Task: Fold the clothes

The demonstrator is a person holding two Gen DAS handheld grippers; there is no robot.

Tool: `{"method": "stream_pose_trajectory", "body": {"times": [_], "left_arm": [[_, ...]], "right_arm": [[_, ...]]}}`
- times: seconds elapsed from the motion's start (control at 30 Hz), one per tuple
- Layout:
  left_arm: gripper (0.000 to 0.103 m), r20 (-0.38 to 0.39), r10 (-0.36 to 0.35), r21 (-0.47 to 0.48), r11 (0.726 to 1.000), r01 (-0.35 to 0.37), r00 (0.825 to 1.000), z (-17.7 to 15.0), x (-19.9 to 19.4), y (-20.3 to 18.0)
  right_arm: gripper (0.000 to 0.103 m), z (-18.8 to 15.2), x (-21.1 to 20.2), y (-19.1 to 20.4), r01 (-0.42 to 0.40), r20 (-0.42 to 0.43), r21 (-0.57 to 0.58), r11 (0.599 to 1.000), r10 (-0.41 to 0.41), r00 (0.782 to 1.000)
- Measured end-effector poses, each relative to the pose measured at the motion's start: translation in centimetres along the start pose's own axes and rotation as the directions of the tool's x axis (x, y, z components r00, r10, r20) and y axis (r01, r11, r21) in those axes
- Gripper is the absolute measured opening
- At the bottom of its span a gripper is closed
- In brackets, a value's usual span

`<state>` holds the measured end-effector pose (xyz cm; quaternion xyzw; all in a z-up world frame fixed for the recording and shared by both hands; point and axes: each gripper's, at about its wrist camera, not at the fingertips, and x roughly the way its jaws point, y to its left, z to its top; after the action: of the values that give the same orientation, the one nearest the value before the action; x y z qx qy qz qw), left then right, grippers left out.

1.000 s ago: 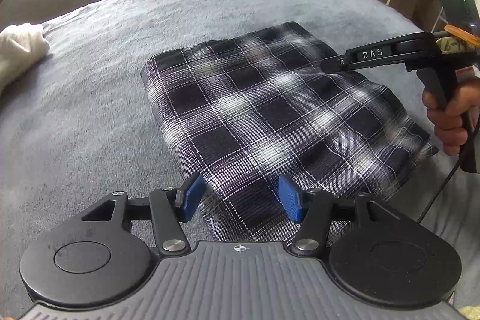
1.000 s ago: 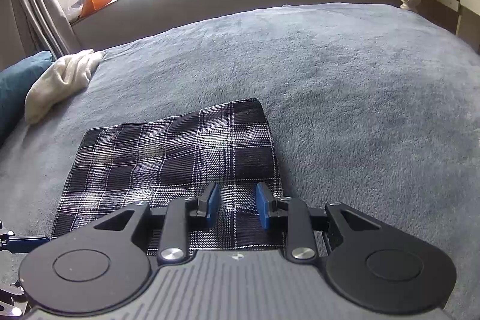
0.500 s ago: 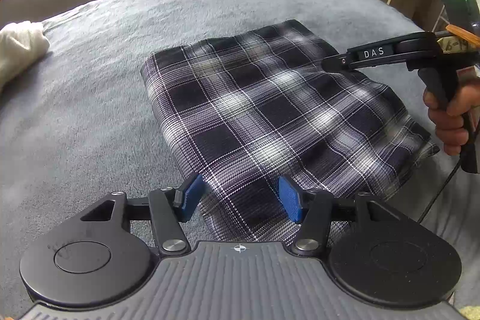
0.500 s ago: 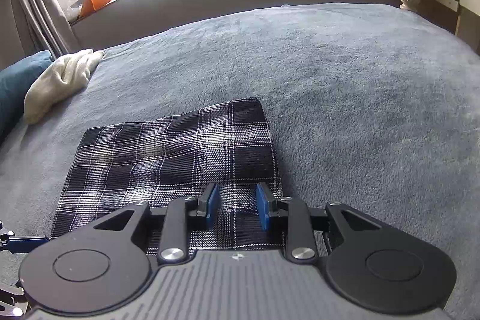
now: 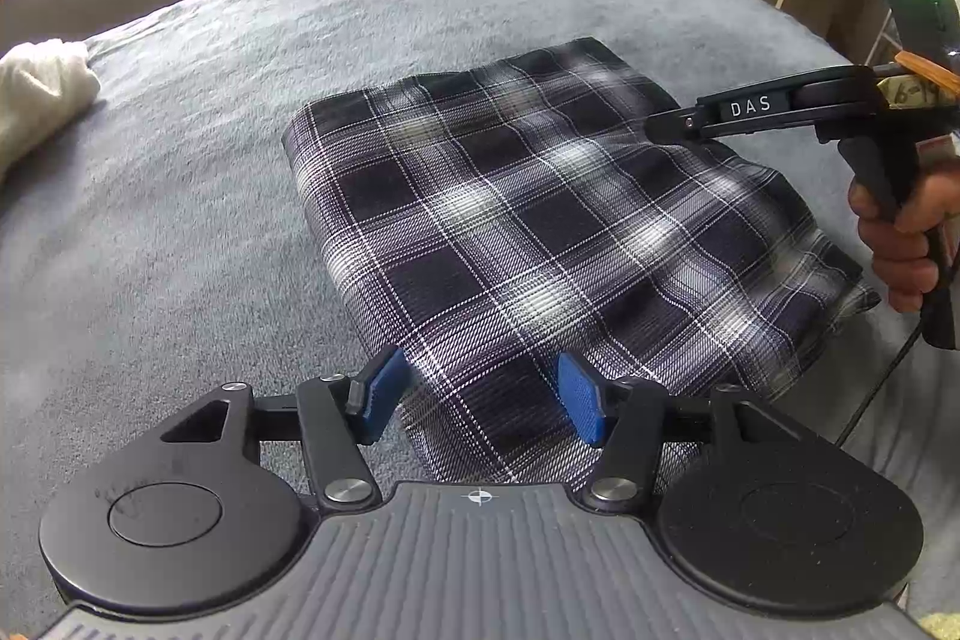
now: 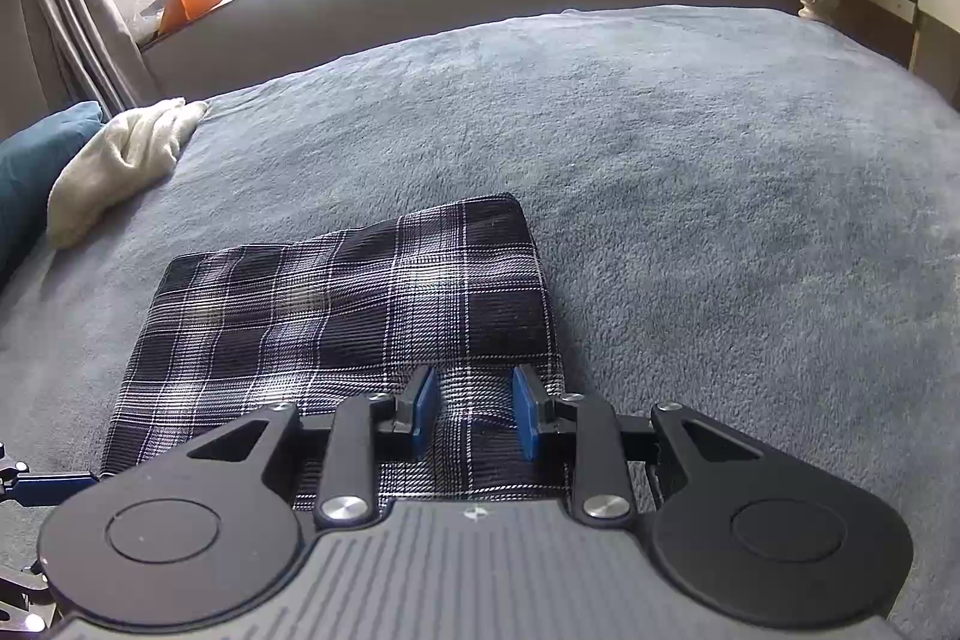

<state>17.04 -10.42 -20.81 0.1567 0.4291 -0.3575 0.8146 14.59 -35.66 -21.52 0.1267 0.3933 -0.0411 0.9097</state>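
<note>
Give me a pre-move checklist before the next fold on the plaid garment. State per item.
1. Plaid garment lies flat in a folded rectangle on the grey blanket: ok.
2. Left gripper jaws apart, over the garment's near edge, nothing pinched: ok.
3. Right gripper jaws narrower but apart, cloth visible in the gap, pads not pressing it: ok.
4. Whether either gripper touches the cloth: cannot tell.
5. Blanket beyond the garment bare for the fold; cream cloth lies well off to the side: ok.
6. Loose layers at the garment's corner near the right hand squared up: not ok, edges look uneven.
</note>
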Motion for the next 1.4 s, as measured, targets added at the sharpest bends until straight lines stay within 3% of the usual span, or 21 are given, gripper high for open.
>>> {"method": "stream_pose_trajectory", "body": {"times": [1.23,1.4], "left_arm": [[0.059,-0.026,-0.002,-0.032,1.000,0.001,1.000,0.2,-0.1,0.2],[0.062,0.036,0.001,-0.107,0.994,0.003,0.999,1.5,-1.7,1.3]], "right_arm": [[0.030,0.0,0.0,0.1,0.004,-0.005,0.001,1.000,-0.004,1.000],[0.030,0.1,0.1,0.1,0.003,-0.010,0.000,1.000,-0.003,1.000]]}}
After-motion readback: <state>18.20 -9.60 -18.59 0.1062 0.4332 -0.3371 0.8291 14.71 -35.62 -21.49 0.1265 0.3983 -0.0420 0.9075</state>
